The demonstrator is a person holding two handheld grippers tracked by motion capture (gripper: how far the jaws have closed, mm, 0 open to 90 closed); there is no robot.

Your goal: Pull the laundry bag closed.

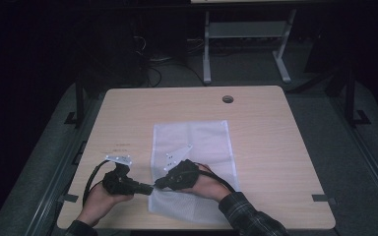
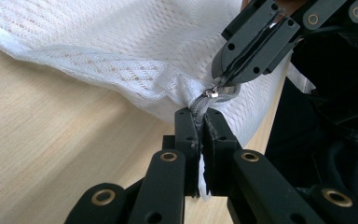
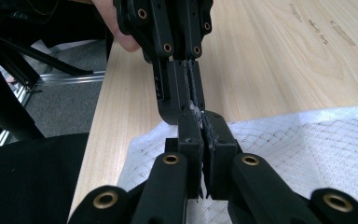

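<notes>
Left gripper (image 2: 200, 122): you have it clenched on the grey zipper end (image 2: 200, 105) at the corner of the white mesh bag (image 2: 135, 51); the jaws meet on the fabric with no gap between them.
Right gripper (image 3: 202, 125): clenched too. In the left gripper view its tips pinch the small metal zipper pull (image 2: 216, 92), just beyond your left jaws.
Spacing: in the right gripper view the two sets of jaws stand nose to nose, nearly touching, at the bag's near left corner.
Bag: it lies flat on the wooden table (image 1: 275, 147), a little left of centre, its near edge close to you and its far edge towards the round cable hole (image 1: 228, 99). The corner you hold is lifted and bunched.
Step in hand: judging by the two grips, you are at the start of working the zipper, one gripper anchoring the end and the other on the pull. Whether the zipper is open or closed beyond the pull I cannot tell.
Next move: it likely calls for drawing the pull along the bag's edge away from your left gripper, while the left keeps its hold so the mesh stays taut.
Risk: the pull is tiny and may slip from the tips.
</notes>
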